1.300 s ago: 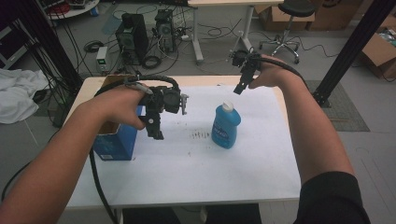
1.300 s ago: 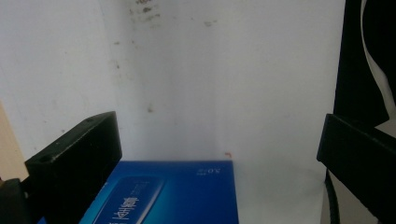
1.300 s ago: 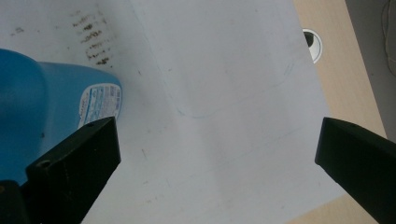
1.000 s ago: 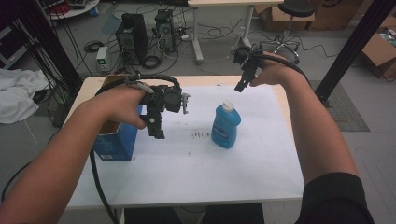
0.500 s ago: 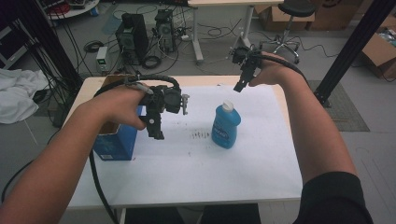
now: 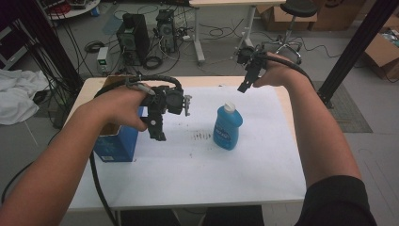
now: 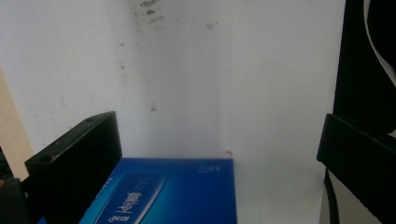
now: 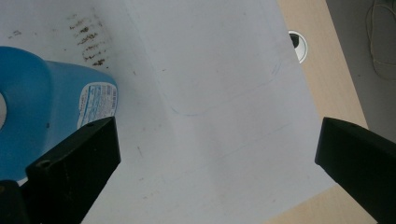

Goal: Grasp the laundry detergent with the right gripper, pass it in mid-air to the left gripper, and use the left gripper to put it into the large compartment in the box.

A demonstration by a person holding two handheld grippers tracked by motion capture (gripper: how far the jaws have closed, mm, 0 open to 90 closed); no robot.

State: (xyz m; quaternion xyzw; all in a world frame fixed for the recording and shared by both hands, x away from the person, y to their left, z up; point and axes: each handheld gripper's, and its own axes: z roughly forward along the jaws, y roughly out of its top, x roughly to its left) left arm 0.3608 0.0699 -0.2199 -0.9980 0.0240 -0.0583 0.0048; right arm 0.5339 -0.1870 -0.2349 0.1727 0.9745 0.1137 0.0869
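High view: blue bottle [image 6: 227, 125] upright, long axis vertical, cap up.

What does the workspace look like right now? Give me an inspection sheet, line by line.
Surface: white sheet over a wooden table, with dark smudges near the middle.
Job's things: blue bottle upright, white cap on; blue box at the left, top open.
Clutter: nothing seen.
Grippers: left gripper open, held above the sheet beside the box; right gripper open, raised behind the bottle; both empty.
Cables: black cable trails from the left gripper off the front edge.
Surroundings: computer towers, loose wires, stool, cardboard boxes on the floor.
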